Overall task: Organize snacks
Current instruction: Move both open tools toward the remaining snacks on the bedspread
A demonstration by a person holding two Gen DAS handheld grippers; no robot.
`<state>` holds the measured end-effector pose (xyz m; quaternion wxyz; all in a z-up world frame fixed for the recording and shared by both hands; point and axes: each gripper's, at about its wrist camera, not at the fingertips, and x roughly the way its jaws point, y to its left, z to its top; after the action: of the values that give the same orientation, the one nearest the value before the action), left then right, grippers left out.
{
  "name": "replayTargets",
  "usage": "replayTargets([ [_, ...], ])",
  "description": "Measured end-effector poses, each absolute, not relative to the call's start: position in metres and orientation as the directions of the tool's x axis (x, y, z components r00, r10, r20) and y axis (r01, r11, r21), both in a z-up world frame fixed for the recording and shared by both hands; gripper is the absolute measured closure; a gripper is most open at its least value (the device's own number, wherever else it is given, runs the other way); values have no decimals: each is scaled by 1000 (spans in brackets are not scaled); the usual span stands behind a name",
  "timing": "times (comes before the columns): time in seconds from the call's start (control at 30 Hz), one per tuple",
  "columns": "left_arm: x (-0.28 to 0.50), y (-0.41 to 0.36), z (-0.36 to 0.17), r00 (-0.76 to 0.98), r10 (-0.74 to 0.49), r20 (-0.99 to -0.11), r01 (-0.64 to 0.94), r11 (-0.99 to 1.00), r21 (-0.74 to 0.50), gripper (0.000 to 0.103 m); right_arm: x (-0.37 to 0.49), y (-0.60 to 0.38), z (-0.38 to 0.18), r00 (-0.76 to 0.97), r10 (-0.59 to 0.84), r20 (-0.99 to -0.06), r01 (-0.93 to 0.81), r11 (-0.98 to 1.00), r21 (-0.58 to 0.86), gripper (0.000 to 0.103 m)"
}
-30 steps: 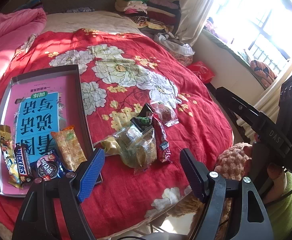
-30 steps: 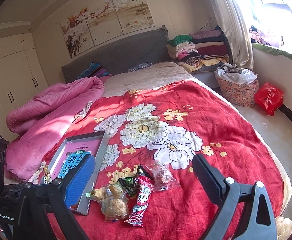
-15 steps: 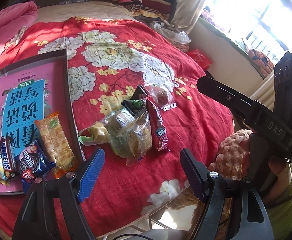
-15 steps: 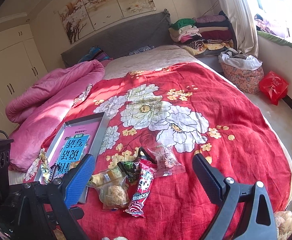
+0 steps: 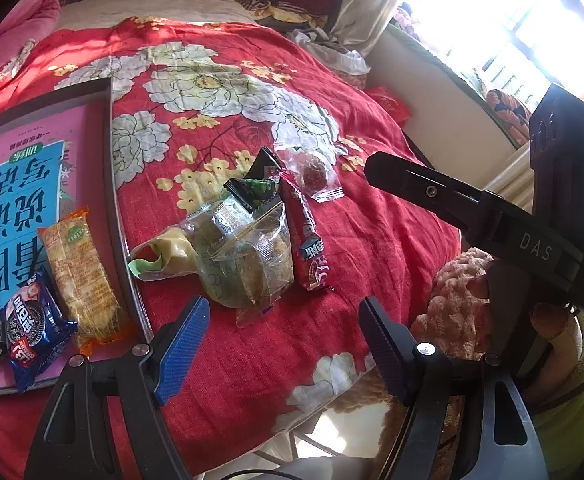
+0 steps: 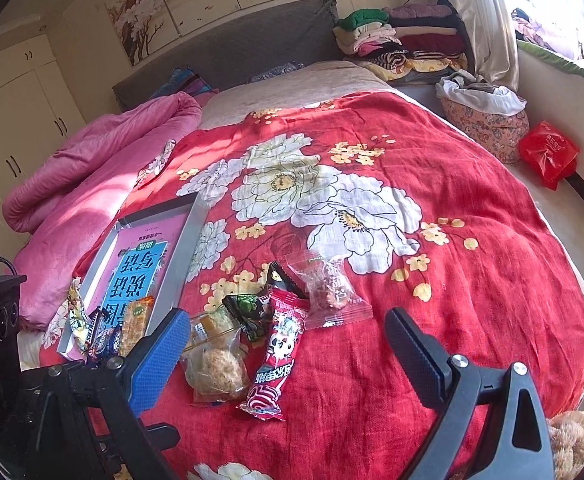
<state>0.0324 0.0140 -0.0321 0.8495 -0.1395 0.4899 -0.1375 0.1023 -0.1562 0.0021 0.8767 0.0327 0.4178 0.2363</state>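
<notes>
Left wrist view: left gripper (image 5: 282, 346) open and empty, now lower and closer above clear cookie bag (image 5: 248, 256), tray (image 5: 110, 184) leftward, pickup likely next.

A sunlit bedroom around a bed under a red cotton bedspread printed with large white flowers (image 6: 371, 200).

A rumpled pink quilt (image 6: 92, 168) lies along the bed's left side, below a grey padded headboard (image 6: 228, 64) and a three-panel blossom painting (image 6: 208, 4). Cream wardrobe doors (image 6: 16, 120) stand at far left. Near the headboard's right end sits a stack of folded clothes (image 6: 403, 40), with a pale curtain (image 6: 487, 20) beside it. On the floor are a floral cloth bag (image 6: 487, 124) and a red plastic bag (image 6: 547, 152).
</notes>
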Motion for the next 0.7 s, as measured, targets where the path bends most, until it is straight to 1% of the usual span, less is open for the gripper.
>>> replayTargets([
  [0.17, 36, 14, -36, 479, -409, -777, 107, 906, -410, 26, 106, -157, -5, 525, 421, -739, -366, 896, 251, 5],
  [0.33, 42, 10, -40, 474, -428, -769, 121, 897, -424, 38, 110, -158, -9, 516, 414, -750, -354, 900, 253, 5],
  [0.43, 48, 9, -44, 469, -434, -769, 122, 894, -431, 42, 111, -158, -12, 510, 409, -757, -351, 902, 251, 5],
  [0.7, 62, 7, -54, 453, -423, -784, 95, 898, -429, 43, 114, -157, -19, 490, 396, -776, -343, 907, 246, 5],
])
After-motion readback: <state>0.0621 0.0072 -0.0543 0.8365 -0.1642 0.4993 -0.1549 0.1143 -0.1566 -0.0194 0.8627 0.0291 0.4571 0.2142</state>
